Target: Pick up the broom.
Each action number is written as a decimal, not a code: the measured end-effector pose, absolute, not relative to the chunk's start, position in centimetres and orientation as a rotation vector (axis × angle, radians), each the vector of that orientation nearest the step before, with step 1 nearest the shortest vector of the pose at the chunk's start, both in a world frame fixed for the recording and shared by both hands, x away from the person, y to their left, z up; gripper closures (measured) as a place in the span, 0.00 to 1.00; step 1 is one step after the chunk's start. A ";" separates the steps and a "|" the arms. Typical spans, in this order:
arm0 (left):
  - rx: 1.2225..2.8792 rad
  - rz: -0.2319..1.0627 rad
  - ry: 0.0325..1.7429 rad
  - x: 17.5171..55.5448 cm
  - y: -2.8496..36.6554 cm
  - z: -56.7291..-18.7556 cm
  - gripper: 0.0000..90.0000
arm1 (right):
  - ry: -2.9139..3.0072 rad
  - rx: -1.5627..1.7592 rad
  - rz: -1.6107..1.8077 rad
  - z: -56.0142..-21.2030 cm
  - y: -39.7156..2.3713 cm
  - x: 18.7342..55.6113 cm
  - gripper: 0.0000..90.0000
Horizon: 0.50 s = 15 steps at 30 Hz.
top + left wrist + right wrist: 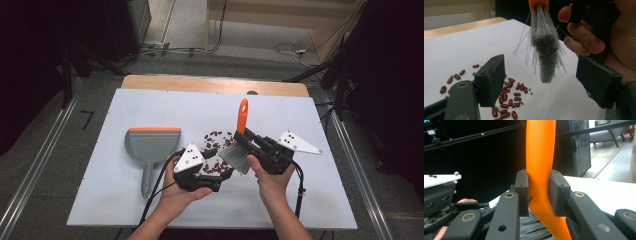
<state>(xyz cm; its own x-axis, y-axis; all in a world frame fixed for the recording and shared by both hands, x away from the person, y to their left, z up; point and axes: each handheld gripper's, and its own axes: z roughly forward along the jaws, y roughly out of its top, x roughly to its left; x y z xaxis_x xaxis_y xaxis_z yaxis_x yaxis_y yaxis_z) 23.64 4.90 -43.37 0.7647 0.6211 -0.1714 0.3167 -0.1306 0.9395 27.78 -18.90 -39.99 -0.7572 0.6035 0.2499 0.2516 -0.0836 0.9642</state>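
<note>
A brush with an orange handle [242, 116] and grey bristles [235, 157] is held upright over the white board [150, 105]. My right gripper [244, 136] is shut on it, and in the right gripper view the pads [522, 192] squeeze the orange handle [540, 150]. Red beans and small green ones [214, 140] lie scattered under and to the left of the bristles. My left gripper [226, 174] sits low beside the beans, pointing at the brush. It is open; the bristles [545, 52] hang beyond its spread jaws, above the beans [510, 100].
A grey dustpan with an orange lip [152, 145] lies flat at the left of the board, its handle toward the front edge. The wooden table edge [215, 84] runs behind the board. Cables lie on the floor [290, 49] beyond.
</note>
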 end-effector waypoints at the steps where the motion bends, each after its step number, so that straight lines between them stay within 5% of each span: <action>1: 1.731 0.301 0.740 23.7 4.8 -43.4 0.27 | 1.925 0.934 1.920 -40.0 -18.9 27.8 0.78; 6: 1.745 0.323 0.760 23.8 4.1 -43.8 0.36 | 1.948 0.917 1.947 -40.1 -18.0 27.4 0.78; 15: 1.761 0.325 0.754 23.8 3.5 -44.1 0.73 | 1.965 0.855 1.954 -39.7 -16.7 26.3 0.78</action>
